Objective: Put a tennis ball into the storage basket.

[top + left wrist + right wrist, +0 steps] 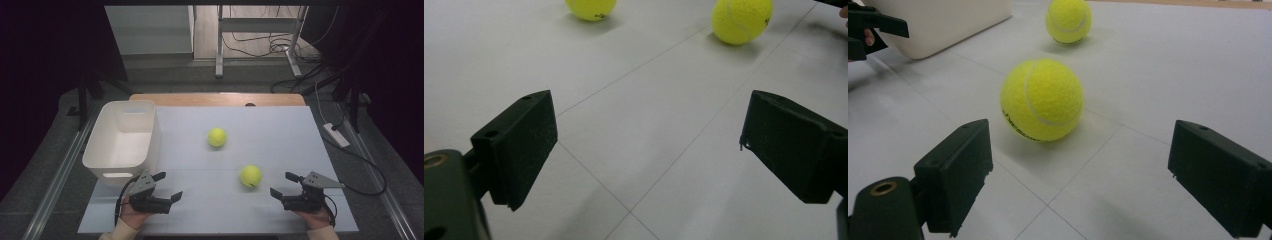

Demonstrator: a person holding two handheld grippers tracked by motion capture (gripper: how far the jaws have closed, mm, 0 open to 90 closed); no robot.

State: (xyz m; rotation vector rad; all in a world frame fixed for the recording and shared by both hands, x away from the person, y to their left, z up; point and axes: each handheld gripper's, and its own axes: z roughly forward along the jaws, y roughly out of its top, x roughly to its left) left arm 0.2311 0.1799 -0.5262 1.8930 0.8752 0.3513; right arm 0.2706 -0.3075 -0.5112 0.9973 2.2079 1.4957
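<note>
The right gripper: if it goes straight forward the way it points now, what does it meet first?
Most likely the nearer tennis ball, which sits just ahead of the open right gripper, slightly toward one jaw. Behind it lie the farther tennis ball and the white bin.

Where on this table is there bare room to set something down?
Bare mat lies right of both tennis balls, the far ball and near ball, and between the left gripper and right gripper. The white bin crowds the left edge.
</note>
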